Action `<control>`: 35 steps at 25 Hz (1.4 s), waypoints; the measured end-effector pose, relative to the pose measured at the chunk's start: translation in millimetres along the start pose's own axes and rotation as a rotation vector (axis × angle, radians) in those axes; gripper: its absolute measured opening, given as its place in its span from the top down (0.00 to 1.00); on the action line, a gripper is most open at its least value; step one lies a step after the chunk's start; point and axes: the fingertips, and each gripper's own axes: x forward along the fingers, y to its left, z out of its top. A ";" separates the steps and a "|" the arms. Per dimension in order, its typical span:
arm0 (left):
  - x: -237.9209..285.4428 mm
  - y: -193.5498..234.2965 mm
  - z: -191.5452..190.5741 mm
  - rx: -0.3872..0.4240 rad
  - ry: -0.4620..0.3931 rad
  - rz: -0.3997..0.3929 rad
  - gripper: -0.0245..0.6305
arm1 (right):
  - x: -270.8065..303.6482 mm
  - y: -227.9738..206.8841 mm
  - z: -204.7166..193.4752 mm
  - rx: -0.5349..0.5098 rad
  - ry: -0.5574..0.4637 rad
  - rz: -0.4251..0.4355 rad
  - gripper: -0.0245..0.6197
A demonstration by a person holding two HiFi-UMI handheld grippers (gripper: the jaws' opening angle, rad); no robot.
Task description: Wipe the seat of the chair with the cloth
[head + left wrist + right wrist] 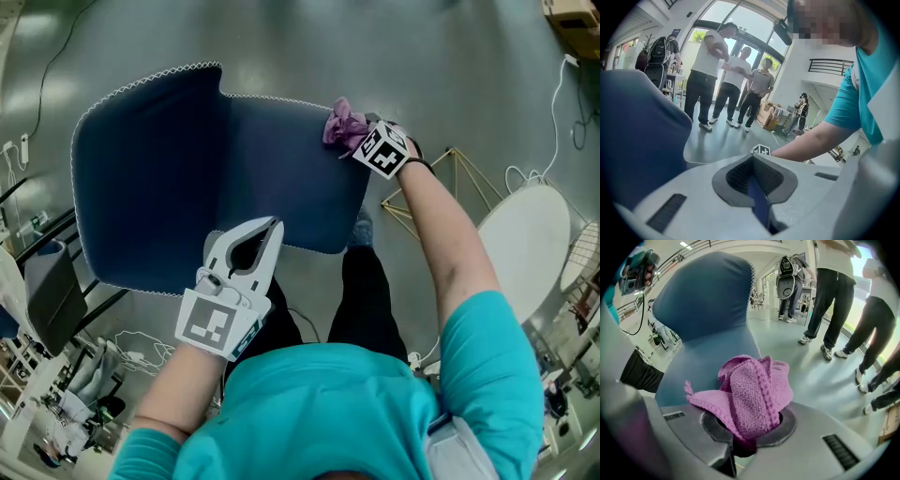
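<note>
Right gripper (361,139) clamps the cloth (342,124) at the seat's (281,169) far right corner; unwiped seat extends leftward. Left gripper (270,227), jaws together, sits over the seat's near edge.

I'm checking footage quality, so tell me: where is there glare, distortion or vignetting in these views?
Head view: pale glare streaks the glossy floor, chair evenly lit. Left gripper view: fisheye bend, windows bright behind the people. Right gripper view: dark vignetted corners, cloth sharp.

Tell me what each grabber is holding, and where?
The right gripper pinches the pink cloth by a bunched fold, with the rest sticking out. The left gripper is shut on the thin near edge of the blue chair.
</note>
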 end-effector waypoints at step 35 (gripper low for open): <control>-28.3 0.3 -1.9 -0.027 -0.068 0.029 0.96 | -77.0 -12.2 -111.0 0.121 0.201 -0.080 0.87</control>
